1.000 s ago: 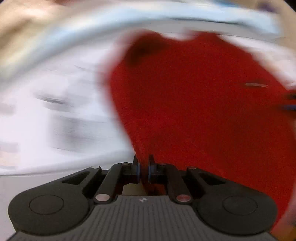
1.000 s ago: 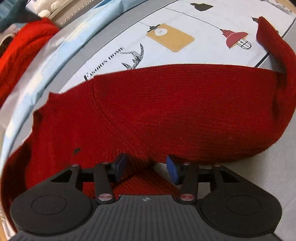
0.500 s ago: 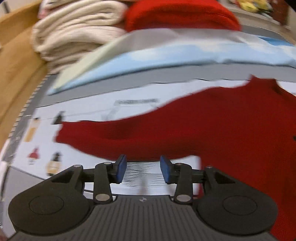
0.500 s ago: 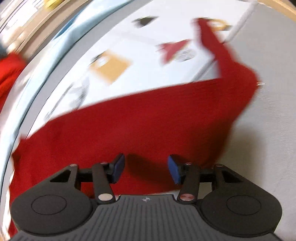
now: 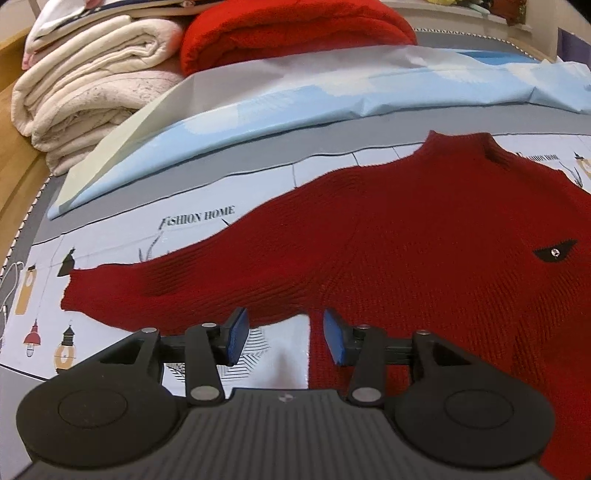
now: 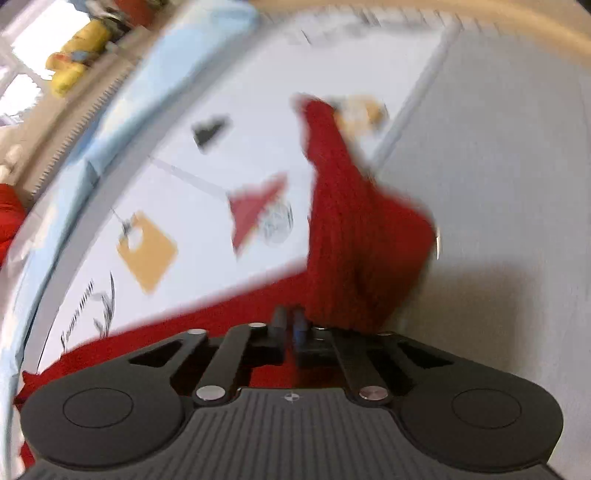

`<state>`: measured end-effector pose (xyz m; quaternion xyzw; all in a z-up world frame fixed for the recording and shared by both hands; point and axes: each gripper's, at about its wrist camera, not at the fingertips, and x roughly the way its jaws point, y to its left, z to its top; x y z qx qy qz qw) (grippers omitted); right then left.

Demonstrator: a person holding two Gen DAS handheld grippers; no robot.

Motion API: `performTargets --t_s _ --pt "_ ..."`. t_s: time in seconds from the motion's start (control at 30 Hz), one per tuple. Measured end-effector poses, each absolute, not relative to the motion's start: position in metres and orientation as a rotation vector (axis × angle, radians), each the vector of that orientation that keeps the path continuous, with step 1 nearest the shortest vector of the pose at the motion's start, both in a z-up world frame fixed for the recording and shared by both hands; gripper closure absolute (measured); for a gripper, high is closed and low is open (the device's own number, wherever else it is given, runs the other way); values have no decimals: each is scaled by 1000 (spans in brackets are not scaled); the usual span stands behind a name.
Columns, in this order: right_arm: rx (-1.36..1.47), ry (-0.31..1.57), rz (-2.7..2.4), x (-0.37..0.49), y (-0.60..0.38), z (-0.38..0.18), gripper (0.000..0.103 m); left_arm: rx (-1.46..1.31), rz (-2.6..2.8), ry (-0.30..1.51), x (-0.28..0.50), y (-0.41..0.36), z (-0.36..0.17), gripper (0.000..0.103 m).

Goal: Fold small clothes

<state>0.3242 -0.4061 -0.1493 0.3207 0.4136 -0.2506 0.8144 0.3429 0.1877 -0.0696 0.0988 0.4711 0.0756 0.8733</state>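
We see a red sweater (image 5: 424,236) spread flat on a printed sheet (image 5: 184,236) that bears the words "FASHION HOME" and little lantern drawings; this looks like a bed. The sweater's collar (image 5: 461,147) points away from us, toward a light blue fold of bedding (image 5: 295,99) that runs beyond the sweater. One sleeve (image 5: 155,280) stretches out to the left of the sweater's body, lying flat on the sheet. A small dark emblem (image 5: 554,253) sits on the chest.

Our left claw (image 5: 284,334) hovers just below the armpit of that sleeve, its jaws opening, with nothing pinched between the blue pads (image 5: 236,334); only bare sheet and the sweater's side edge show in the gap.

Our right claw (image 6: 290,325) has its jaws brought together, and the red knit (image 6: 354,236) bunches up right at its tips, so it seems to be gripping the sweater's cloth, though the blur in this view keeps us from seeing the pinch cleanly. From there a sleeve rises away across the sheet.

Beyond the blue bedding from the sweater lie a stack of cream blankets (image 5: 88,85) and a folded red garment (image 5: 291,29) beside it.
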Motion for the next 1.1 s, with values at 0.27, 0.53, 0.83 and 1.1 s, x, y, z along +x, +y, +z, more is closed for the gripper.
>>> performTargets --t_s 0.27,0.53,0.83,1.1 --pt "808 748 -585 299 -479 -144 97 244 106 1008 343 183 -75 52" --pt "964 804 -651 254 -469 -120 62 279 96 1015 342 179 -78 49" --pt "1132 869 -860 208 -465 -128 57 283 87 1017 346 174 -79 48" --pt "1097 861 -866 222 -472 -158 88 298 68 1021 348 164 -83 48"
